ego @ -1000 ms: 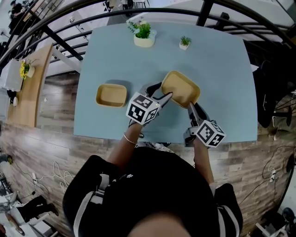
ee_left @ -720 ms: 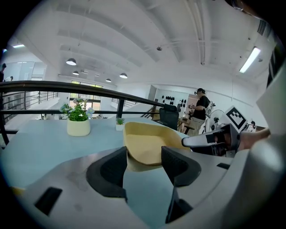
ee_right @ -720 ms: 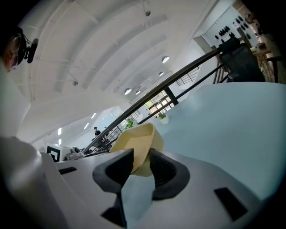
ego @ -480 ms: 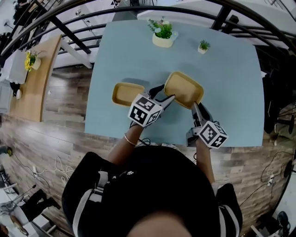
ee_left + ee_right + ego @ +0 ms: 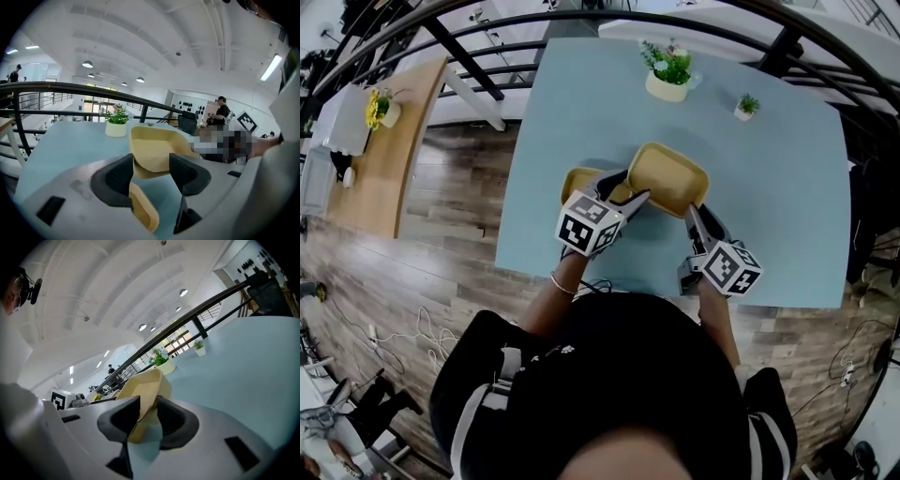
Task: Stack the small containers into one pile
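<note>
Planter [image 5: 667, 80] and small pot [image 5: 748, 106] stand well beyond raised container [image 5: 667, 178].

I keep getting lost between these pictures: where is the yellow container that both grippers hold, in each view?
Head view: container, just above centre.
Left gripper view: container, centre, its near edge between the jaws.
Right gripper view: container, centre left, rim between the jaws.
Shared landmark: the big plant, beyond the container in all three.
</note>
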Available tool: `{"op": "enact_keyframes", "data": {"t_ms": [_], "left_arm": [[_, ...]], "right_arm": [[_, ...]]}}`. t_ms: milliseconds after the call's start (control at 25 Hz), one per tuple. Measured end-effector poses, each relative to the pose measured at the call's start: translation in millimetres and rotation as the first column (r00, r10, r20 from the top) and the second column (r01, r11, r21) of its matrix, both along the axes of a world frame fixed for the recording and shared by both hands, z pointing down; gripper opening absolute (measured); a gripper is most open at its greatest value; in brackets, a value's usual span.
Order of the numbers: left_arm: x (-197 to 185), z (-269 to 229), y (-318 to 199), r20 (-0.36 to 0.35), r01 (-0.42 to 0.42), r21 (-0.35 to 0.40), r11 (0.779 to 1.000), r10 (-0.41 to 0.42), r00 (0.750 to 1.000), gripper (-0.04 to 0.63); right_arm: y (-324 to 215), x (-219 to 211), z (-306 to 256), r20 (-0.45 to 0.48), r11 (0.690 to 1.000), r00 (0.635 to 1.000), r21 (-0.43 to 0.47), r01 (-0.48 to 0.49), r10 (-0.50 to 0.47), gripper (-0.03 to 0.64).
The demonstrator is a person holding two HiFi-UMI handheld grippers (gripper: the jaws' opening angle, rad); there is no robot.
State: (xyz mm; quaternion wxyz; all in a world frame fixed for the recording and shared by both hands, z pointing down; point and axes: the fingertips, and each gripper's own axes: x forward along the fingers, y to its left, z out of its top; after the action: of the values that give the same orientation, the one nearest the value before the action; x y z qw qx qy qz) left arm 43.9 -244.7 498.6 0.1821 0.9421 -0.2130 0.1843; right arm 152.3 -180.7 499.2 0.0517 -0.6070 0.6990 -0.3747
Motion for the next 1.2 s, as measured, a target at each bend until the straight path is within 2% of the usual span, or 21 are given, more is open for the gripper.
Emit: {"op": "enact_keyframes", "data": {"t_ms": [720,1200], "left_arm": [[-90,18,-16,0.000,0.122,-0.049,0.991,-0.122,0.992,0.221],[-137,41,-5,0.029,0.206,-0.104,0.973,-0.204,0.979,0.221]], "right_arm": [[-30,-86,9,-0.030,0.984,0.985,-0.044,0.171,-0.172,0.121],[-31,-129,35,-0.011,0.954,0.959,-0.106,0.282,-0.285,0.121]]}}
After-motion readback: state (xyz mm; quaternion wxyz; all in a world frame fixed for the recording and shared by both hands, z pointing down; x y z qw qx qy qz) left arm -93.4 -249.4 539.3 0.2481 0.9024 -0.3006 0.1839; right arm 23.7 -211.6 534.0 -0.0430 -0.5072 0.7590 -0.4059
